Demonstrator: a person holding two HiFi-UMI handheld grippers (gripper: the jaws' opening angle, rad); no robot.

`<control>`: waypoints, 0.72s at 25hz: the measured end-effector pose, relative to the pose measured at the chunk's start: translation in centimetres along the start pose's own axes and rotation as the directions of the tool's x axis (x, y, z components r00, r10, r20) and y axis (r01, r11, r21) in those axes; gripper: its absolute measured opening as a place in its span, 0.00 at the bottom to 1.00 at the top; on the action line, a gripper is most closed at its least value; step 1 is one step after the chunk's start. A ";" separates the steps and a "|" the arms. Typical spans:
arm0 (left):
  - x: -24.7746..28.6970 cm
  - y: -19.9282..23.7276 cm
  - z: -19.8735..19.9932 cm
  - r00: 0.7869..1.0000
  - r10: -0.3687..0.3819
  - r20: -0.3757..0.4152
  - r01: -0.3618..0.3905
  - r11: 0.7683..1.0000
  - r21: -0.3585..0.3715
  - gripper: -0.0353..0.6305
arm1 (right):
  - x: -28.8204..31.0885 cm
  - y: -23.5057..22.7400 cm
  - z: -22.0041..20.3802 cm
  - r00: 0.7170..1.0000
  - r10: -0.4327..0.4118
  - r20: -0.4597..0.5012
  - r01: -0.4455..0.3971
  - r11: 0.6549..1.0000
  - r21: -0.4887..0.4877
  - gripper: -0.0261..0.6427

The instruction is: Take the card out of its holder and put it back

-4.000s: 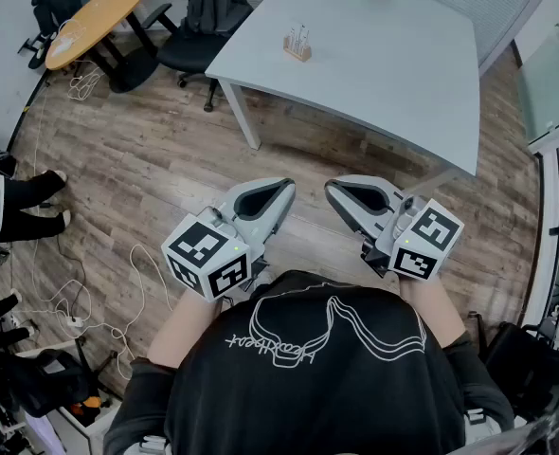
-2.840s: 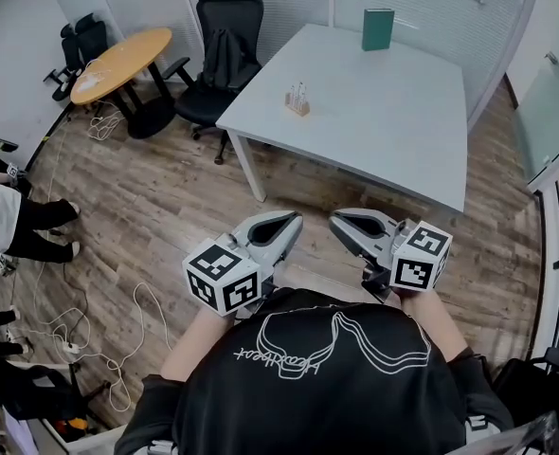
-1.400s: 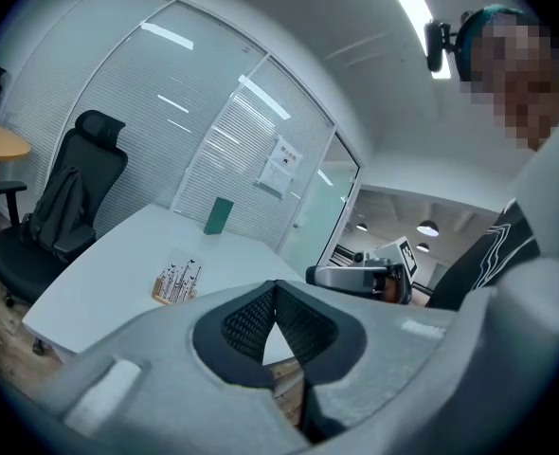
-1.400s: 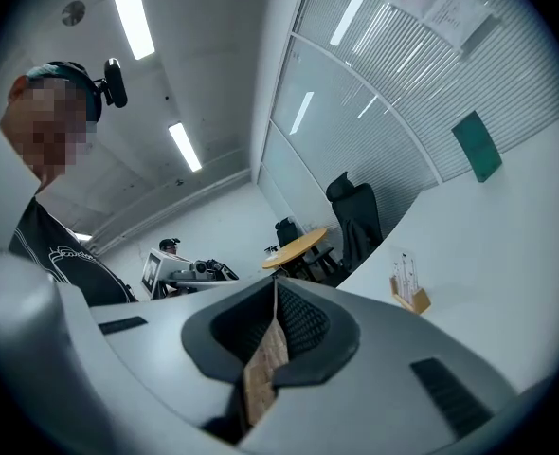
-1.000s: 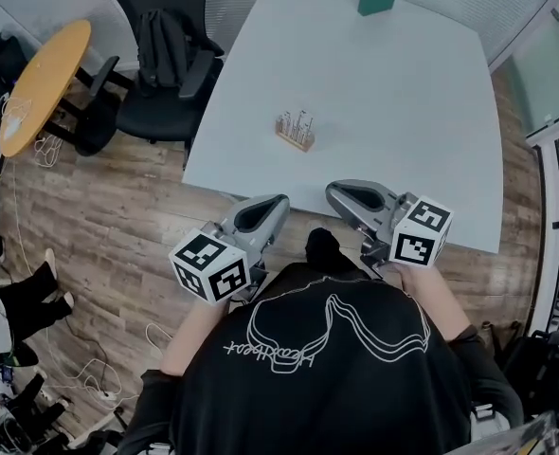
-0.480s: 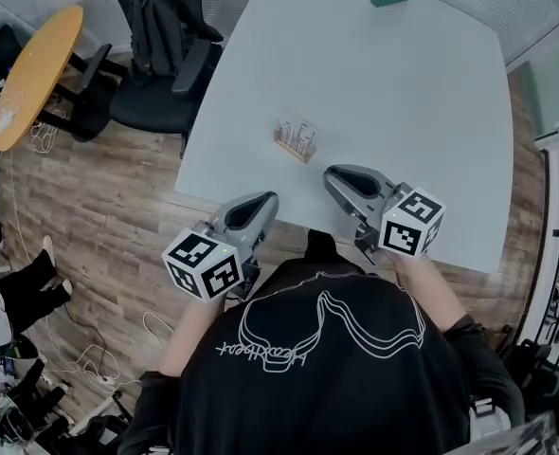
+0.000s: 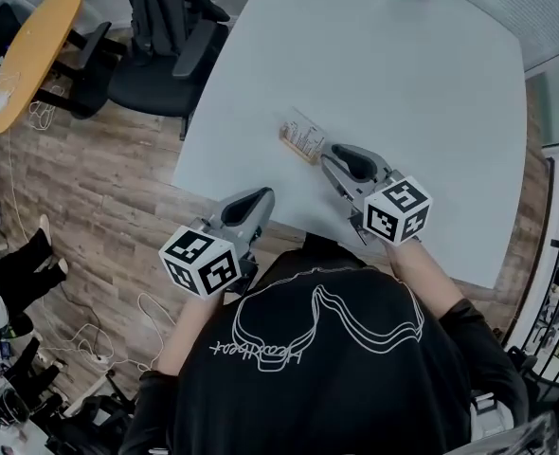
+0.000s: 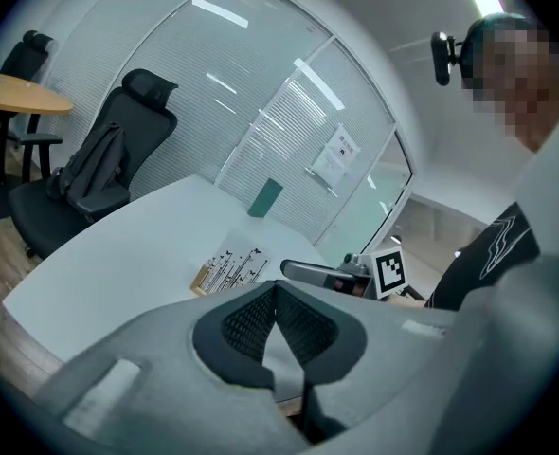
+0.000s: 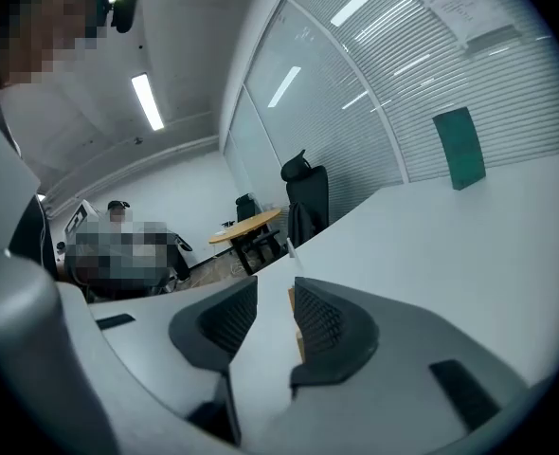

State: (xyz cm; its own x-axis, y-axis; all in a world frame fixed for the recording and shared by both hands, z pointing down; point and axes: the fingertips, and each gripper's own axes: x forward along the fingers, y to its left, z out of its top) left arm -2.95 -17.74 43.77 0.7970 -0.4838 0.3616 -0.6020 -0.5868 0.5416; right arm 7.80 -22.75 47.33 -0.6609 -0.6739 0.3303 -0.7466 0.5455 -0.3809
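Centre frame: right gripper point(image 7: 329, 155) jaws just opening, card point(image 7: 306, 133) edge between them, unpinched, in holder point(image 7: 292, 146). Card likely thin, light, bendy; pinch top edge. Left gripper point(image 7: 257, 200) closed, empty.

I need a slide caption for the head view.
Right hand-held gripper, jaws just opening around the card in its holder; left hand-held gripper shut near the table.

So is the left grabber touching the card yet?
No, the left gripper hangs at the near edge of the table, clearly apart from the card standing in its wooden holder.
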 end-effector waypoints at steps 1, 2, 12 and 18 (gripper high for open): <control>0.1 0.2 -0.1 1.000 0.004 -0.001 -0.004 1.000 -0.006 0.07 | 0.4 -0.5 -0.2 1.000 -0.012 -0.003 0.012 1.000 -0.004 0.23; 0.2 0.4 -0.2 1.000 0.008 -0.002 -0.008 1.000 -0.012 0.07 | 0.7 -1.0 -0.4 1.000 -0.021 -0.007 0.021 1.000 -0.010 0.24; -0.3 3.3 -1.2 0.997 0.076 -0.003 -0.076 0.995 -0.072 0.07 | 5.2 -3.0 -2.2 0.999 -0.018 -0.029 0.016 0.999 -0.045 0.25; -0.7 4.4 -2.2 0.994 0.112 -0.012 -0.112 0.990 -0.085 0.07 | 7.0 -2.9 -3.0 0.999 0.013 -0.042 -0.015 0.999 -0.044 0.25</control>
State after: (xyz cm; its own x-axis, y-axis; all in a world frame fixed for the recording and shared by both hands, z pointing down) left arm -6.05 -18.53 47.57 0.7253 -0.5387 0.4286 -0.6811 -0.4714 0.5602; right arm 5.11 -27.52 53.35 -0.6731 -0.6455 0.3610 -0.7394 0.5770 -0.3469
